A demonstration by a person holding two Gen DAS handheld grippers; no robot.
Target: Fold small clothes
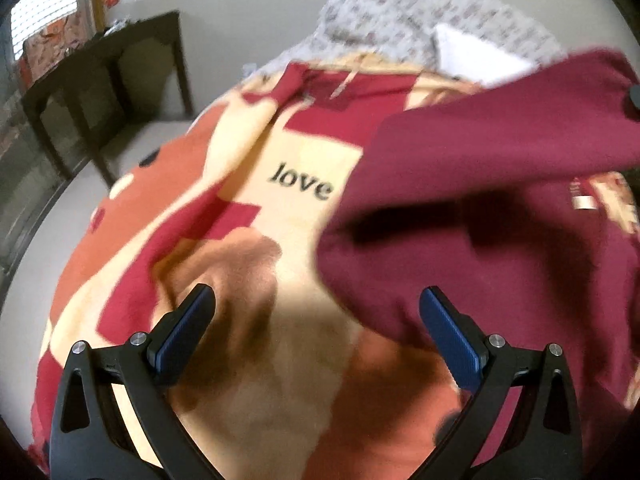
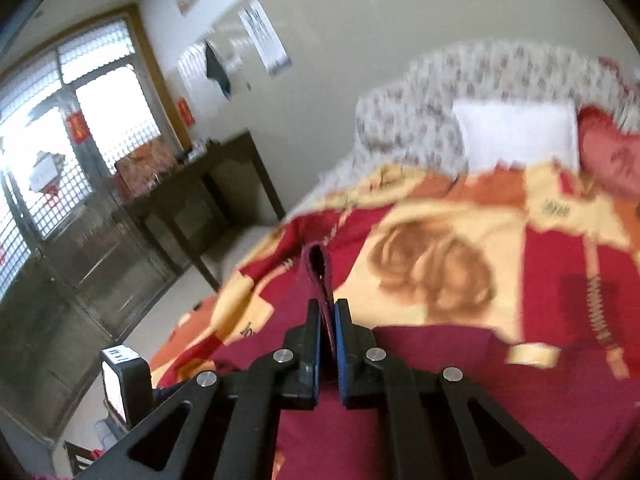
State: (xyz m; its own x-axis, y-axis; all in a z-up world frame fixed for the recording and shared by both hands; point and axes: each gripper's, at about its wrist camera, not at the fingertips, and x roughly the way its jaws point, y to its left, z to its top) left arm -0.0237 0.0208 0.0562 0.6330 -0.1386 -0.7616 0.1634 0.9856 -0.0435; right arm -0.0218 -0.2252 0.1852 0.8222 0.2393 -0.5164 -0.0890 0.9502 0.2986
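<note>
My right gripper (image 2: 328,312) fingers are pinched on just the hem of the maroon garment (image 1: 500,200) lying on the bed blanket (image 1: 240,160); left gripper (image 1: 316,308) is open, so it might slip out.

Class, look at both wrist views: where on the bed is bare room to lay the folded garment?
Free: the patterned blanket left of the maroon garment, around the word "love". Crowded: the bed's head, with the floral quilt and white pillow. The right gripper pinches the garment; the left gripper is open.
</note>
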